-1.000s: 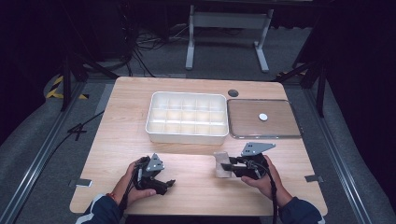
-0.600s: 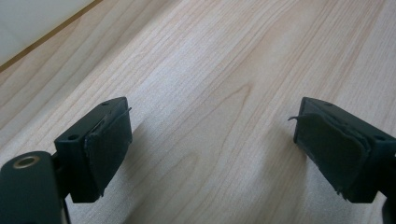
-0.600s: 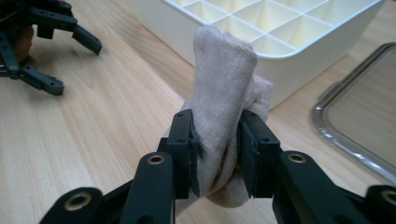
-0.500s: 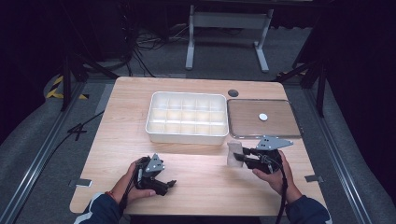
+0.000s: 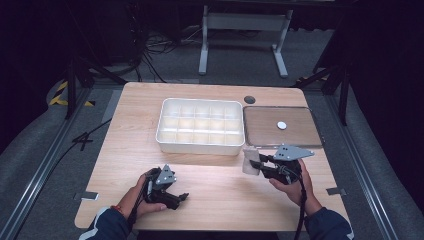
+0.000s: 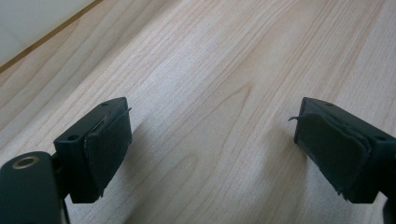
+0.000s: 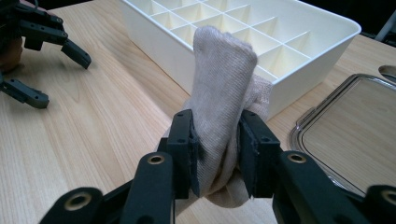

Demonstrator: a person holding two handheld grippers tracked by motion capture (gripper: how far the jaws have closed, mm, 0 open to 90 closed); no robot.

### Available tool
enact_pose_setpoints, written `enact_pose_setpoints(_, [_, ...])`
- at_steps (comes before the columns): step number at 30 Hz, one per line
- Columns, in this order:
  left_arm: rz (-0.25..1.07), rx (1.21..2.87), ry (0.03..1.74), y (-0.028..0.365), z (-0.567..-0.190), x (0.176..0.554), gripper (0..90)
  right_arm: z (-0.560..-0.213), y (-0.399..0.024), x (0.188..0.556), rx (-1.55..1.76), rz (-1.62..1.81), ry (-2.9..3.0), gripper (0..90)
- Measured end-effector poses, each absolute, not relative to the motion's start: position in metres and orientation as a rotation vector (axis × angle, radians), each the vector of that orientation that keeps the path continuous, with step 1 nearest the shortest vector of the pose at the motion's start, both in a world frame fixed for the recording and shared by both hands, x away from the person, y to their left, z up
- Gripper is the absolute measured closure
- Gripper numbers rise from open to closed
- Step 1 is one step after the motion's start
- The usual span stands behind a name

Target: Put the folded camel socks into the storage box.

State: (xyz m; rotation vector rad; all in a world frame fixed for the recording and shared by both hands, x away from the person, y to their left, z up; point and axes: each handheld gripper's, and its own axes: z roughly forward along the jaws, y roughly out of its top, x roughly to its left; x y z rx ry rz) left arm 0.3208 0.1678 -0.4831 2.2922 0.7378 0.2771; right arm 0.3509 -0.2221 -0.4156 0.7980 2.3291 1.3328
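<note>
My right gripper (image 5: 256, 164) (image 7: 218, 149) is shut on a beige folded cloth (image 7: 223, 93), which it holds upright just off the table in front of the white divided box (image 7: 261, 42). In the high view the cloth (image 5: 249, 161) hangs near the box's (image 5: 201, 126) front right corner. My left gripper (image 5: 180, 197) (image 6: 210, 140) rests low over the bare wood near the table's front left, jaws wide open with nothing between them. It also appears far left in the right gripper view as the left gripper (image 7: 51, 70).
A clear lid or tray (image 5: 282, 126) with a small white disc (image 5: 282, 125) lies right of the box. A dark round hole (image 5: 249, 99) sits behind it. The wooden table (image 5: 125, 150) has free room at left and centre front.
My right gripper has carried the cloth away from the front edge, up toward the box's front right corner. The left gripper has stayed put.
</note>
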Motion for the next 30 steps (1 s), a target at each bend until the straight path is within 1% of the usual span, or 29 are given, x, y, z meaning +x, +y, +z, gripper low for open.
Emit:
enact_pose_setpoints(10, [0.277,2.293,0.740,0.168,-0.483,0.321,11.4,-0.414,-0.221,0.350,0.780,1.324,2.307,68.4])
enact_pose_setpoints(17, [0.273,2.290,0.742,0.167,-0.483,0.321,11.0,-0.402,-0.217,0.349,0.748,1.330,2.281,68.4])
enact_pose_setpoints(24, [0.276,2.295,0.739,0.166,-0.483,0.322,9.9,-0.391,-0.213,0.361,0.754,1.356,2.230,68.4])
enact_pose_setpoints(30, [0.278,2.297,0.746,0.165,-0.483,0.323,8.5,-0.388,-0.206,0.370,0.749,1.357,2.218,68.2])
